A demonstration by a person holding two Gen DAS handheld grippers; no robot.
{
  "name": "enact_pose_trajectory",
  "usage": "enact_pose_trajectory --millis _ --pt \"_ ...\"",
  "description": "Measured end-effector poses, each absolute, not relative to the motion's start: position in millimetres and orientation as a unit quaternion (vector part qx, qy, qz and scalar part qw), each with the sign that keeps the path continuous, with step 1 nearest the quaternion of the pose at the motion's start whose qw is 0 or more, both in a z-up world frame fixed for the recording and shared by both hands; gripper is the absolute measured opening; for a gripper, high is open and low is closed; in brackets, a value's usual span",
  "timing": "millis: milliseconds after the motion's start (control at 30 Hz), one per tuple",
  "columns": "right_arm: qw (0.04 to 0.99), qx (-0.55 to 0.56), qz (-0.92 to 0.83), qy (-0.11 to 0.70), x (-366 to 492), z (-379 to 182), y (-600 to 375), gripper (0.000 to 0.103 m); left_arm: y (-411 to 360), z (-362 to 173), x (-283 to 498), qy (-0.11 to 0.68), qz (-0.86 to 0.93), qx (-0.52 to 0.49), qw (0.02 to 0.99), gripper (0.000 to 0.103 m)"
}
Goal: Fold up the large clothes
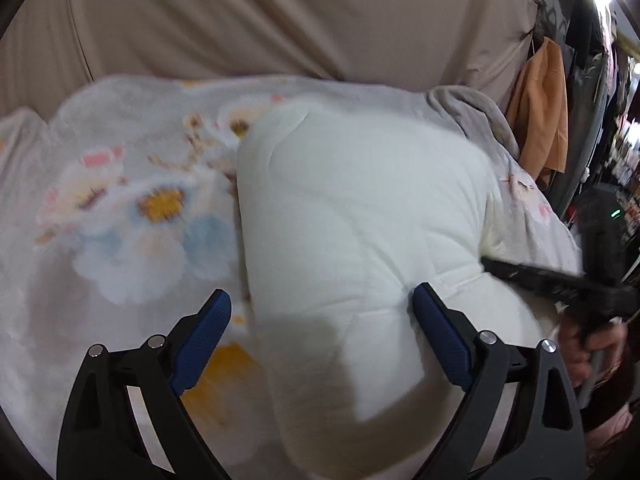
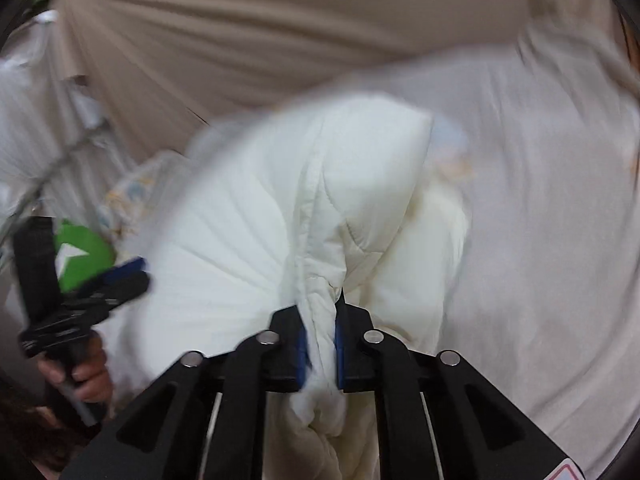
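A thick white quilted garment (image 1: 360, 216) lies bunched on a floral blanket (image 1: 120, 200). My left gripper (image 1: 322, 306) is open, its blue pads wide apart just above the near part of the garment, holding nothing. My right gripper (image 2: 320, 328) is shut on a gathered fold of the white garment (image 2: 304, 216) and holds it lifted. The right gripper also shows in the left wrist view (image 1: 560, 280) at the garment's right side. The left gripper shows in the right wrist view (image 2: 108, 280) at the left, beside the garment.
The floral blanket covers a bed with beige sheet (image 1: 280, 12) behind. A grey cloth (image 1: 472, 108) lies at the blanket's far right. An orange garment (image 1: 540, 108) hangs at the right, with dark shelves beyond. White bedding (image 2: 24, 128) lies at the left.
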State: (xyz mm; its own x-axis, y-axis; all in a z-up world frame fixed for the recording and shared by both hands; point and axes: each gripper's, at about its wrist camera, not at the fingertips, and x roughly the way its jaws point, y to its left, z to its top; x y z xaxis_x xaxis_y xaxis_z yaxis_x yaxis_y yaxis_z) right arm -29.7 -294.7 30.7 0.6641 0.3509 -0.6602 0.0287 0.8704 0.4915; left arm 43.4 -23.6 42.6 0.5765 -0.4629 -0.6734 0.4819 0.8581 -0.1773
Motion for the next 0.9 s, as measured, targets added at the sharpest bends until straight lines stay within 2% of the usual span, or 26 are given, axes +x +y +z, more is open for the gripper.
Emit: enact_pose_trajectory --millis 100,233,267,300,367,433,500,567,700,833,900 --pt "0.881 0.248 0.083 0.395 -35 45 -299 0.014 -22 30 50 0.397 -0.254 -0.004 0.882 0.091" --pt "0.907 0.25 0.05 0.334 -61 98 -303 0.018 -18 37 46 0.385 -0.244 0.006 0.89 0.091" --pt "0.919 0.238 0.04 0.313 -67 110 -301 0.016 -20 37 44 0.381 -0.242 0.013 0.892 0.091" --pt "0.93 0.216 0.03 0.297 -71 124 -291 0.01 -22 37 42 0.379 -0.241 0.019 0.893 0.091" --pt "0.939 0.17 0.026 0.296 -71 133 -271 0.004 -28 38 39 0.375 -0.241 0.028 0.895 0.091" --pt "0.926 0.115 0.015 0.358 -50 107 -251 0.0 -31 39 38 0.37 -0.236 0.036 0.898 0.091" --pt "0.902 0.108 -0.001 0.418 -30 67 -250 0.0 -33 40 38 0.37 -0.243 0.039 0.896 0.091" --pt "0.901 0.123 -0.014 0.415 -33 67 -252 0.0 -34 40 37 0.375 -0.239 0.043 0.895 0.091" --pt "0.93 0.1 -0.013 0.354 -62 111 -238 0.0 -37 42 33 0.366 -0.221 0.059 0.902 0.091" --pt "0.908 0.054 -0.035 0.415 -50 71 -227 0.0 -38 41 33 0.374 -0.229 0.053 0.897 0.091" --pt "0.907 0.066 -0.045 0.414 -55 69 -228 0.0 -40 40 31 0.378 -0.225 0.056 0.896 0.091"
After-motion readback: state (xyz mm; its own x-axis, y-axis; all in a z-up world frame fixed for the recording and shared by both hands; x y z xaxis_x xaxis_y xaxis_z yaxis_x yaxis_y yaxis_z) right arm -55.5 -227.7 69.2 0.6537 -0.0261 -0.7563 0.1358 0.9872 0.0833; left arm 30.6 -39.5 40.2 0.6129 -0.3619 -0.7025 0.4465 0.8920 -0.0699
